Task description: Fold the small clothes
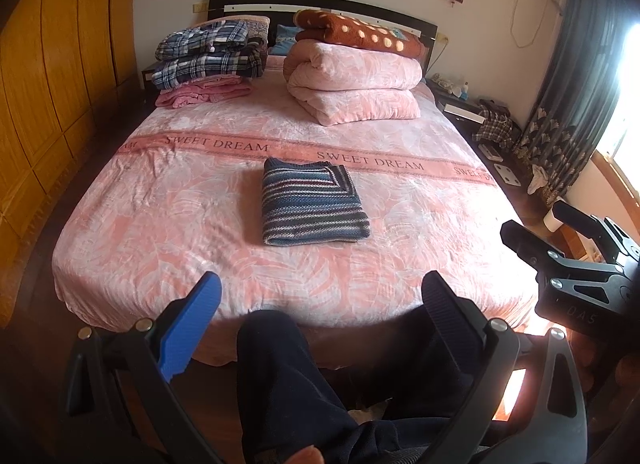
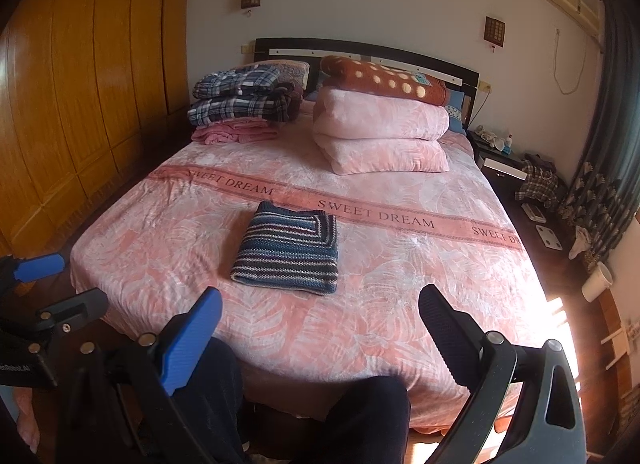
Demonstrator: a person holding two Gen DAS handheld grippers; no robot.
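At the foot of the bed, the left gripper (image 1: 320,296) hangs with its jaws spread wide and nothing between them, its blue finger (image 1: 192,324) at 8 o'clock in the left wrist view and its black finger (image 1: 448,324) at 4 o'clock. The right gripper (image 2: 320,312) is likewise spread wide and empty; in the left wrist view it shows at 3 o'clock (image 1: 560,264), off the bed's right edge. Beneath both grippers are the person's legs in dark trousers (image 1: 288,384).

Beyond the fingers, towards 12 o'clock, the striped knit garment (image 1: 312,204) lies folded into a compact rectangle near the middle of the bed (image 1: 160,224), clear of both grippers. Its long axis runs from the foot of the bed towards the headboard, its thick folded edge faces the grippers, and most of its stripes run crosswise.

Farther out, at 11 o'clock, a stack of plaid clothes (image 1: 208,52) rests on a folded pink garment (image 1: 204,92). At 12 to 1 o'clock a folded pink quilt (image 1: 352,84) carries a brown spotted blanket (image 1: 360,34). No container for clothes is in view.
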